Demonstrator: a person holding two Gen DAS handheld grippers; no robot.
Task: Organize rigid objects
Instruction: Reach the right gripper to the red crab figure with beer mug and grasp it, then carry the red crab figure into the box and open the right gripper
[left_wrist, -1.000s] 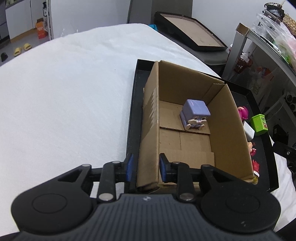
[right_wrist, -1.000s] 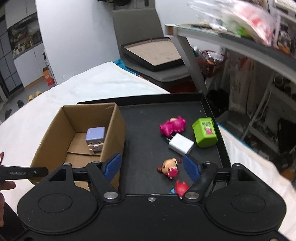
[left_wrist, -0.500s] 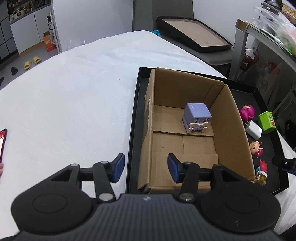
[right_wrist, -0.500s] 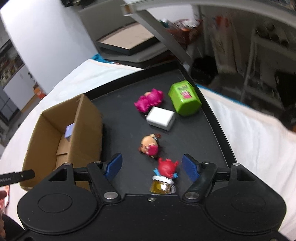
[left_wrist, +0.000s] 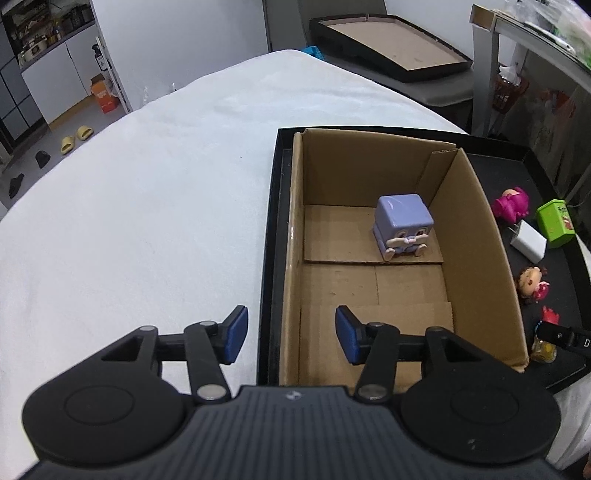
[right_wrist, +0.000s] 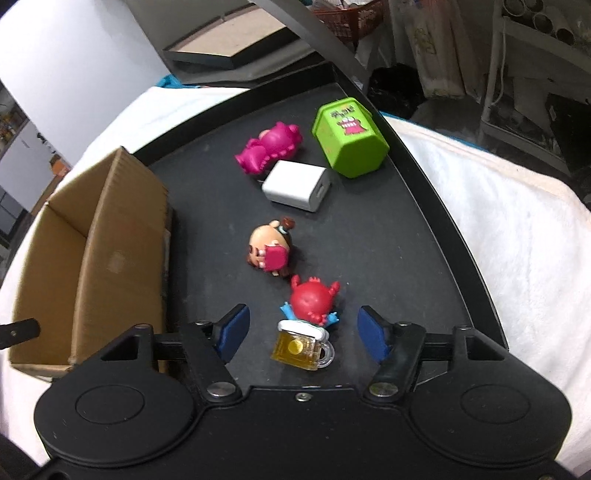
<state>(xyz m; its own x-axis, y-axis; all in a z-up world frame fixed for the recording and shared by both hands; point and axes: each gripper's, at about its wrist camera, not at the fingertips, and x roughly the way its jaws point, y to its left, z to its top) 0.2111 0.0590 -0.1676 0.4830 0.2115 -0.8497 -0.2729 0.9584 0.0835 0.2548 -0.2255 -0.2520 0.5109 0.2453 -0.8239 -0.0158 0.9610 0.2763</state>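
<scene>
An open cardboard box (left_wrist: 476, 236) stands on a black tray (left_wrist: 271, 236) and holds a purple cube figure (left_wrist: 403, 224). My left gripper (left_wrist: 291, 335) is open and empty, straddling the box's near left wall. On the tray right of the box (right_wrist: 110, 236) lie a red figure with a beer mug (right_wrist: 308, 321), a brown-haired doll (right_wrist: 271, 251), a white charger (right_wrist: 297, 185), a magenta figure (right_wrist: 271, 147) and a green block (right_wrist: 349, 142). My right gripper (right_wrist: 303, 330) is open, its blue pads on either side of the red figure, not touching.
The tray (right_wrist: 443, 236) sits on a white cloth (left_wrist: 140, 229). A metal shelf frame (right_wrist: 317, 44) and clutter stand to the right. Another black tray (left_wrist: 391, 48) rests beyond the cloth.
My left gripper opened from the box wall and pulled back. My right gripper moved forward and down over the tray until its pads flank the red figure.
</scene>
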